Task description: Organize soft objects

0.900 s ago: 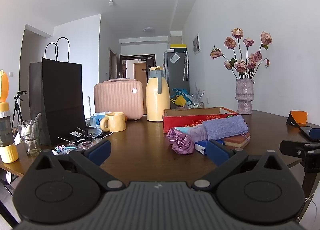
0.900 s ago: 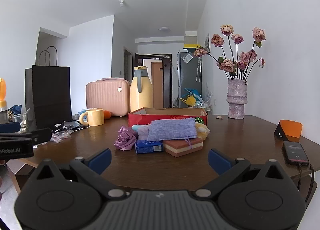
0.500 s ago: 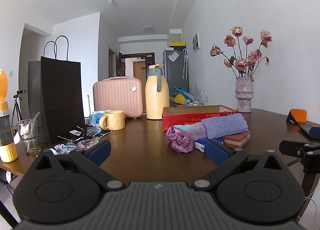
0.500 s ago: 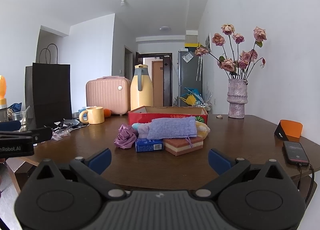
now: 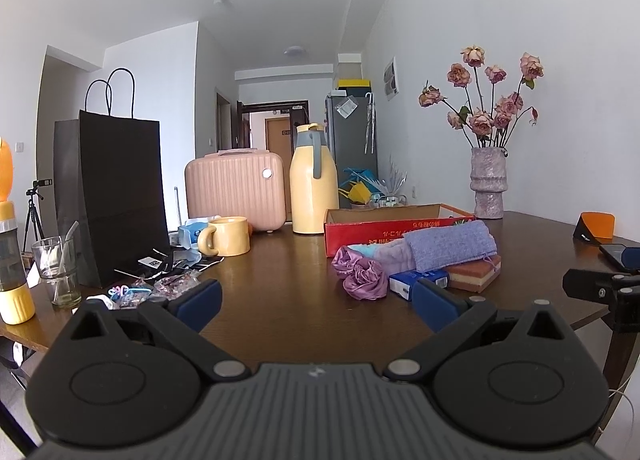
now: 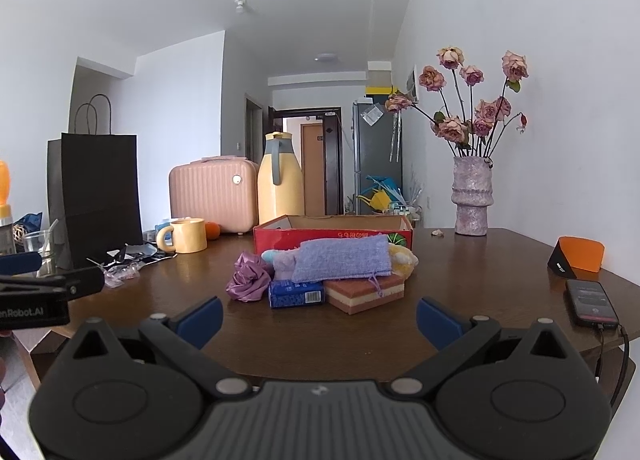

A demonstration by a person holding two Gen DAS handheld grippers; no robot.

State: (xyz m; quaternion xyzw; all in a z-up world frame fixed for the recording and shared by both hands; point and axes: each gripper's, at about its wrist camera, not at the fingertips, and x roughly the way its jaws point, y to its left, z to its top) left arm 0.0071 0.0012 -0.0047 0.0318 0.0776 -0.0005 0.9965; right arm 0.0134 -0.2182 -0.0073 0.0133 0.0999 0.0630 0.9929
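Soft objects sit in a pile near the middle of the brown table [image 6: 460,272], directly in front of the red cardboard box [image 6: 332,230]. I see a lavender knit pouch [image 6: 344,260] lying on top, resting partly on a layered sponge [image 6: 366,294]. A purple satin scrunchie [image 6: 246,280] lies at the pile's left edge, just beside a blue packet [image 6: 296,294]. A yellow plush item [image 6: 402,256] shows behind the pouch. My right gripper [image 6: 319,314] is level with the table edge, short of the pile, jaws spread wide and holding nothing. My left gripper [image 5: 316,300] is likewise spread wide and unloaded, with the scrunchie [image 5: 364,280] ahead between its fingers.
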